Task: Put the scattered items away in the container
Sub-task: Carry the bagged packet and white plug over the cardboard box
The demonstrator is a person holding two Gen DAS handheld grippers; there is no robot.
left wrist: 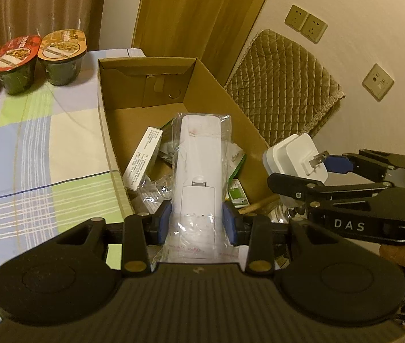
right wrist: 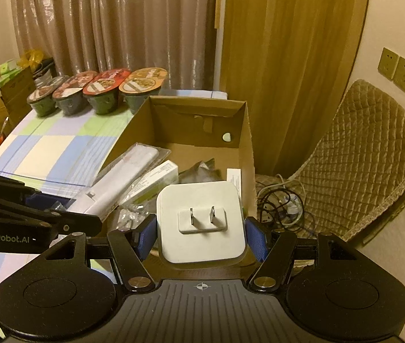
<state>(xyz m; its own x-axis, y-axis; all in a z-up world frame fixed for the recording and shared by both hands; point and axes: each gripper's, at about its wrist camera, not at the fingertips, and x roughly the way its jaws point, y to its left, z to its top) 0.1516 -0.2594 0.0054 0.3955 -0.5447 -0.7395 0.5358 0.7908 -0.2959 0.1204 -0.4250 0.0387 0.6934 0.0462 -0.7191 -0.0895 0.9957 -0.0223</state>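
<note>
Over cardboard box (left wrist: 108,131): L gripper (left wrist: 197,220) grips bagged remote (left wrist: 198,171), R gripper (right wrist: 202,235) charger (right wrist: 201,223).

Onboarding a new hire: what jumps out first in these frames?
Both tongs are loaded over the open cardboard box: the left tongs grip a white device in a clear bag, the right tongs a white plug adapter, prongs outward. Behind the box, instant-noodle bowls line the checked tablecloth.

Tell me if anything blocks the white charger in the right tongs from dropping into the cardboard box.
Nothing visible blocks it. The right tongs hold the white charger at the cardboard box near end; its top is open, with loose items lying low inside.
</note>
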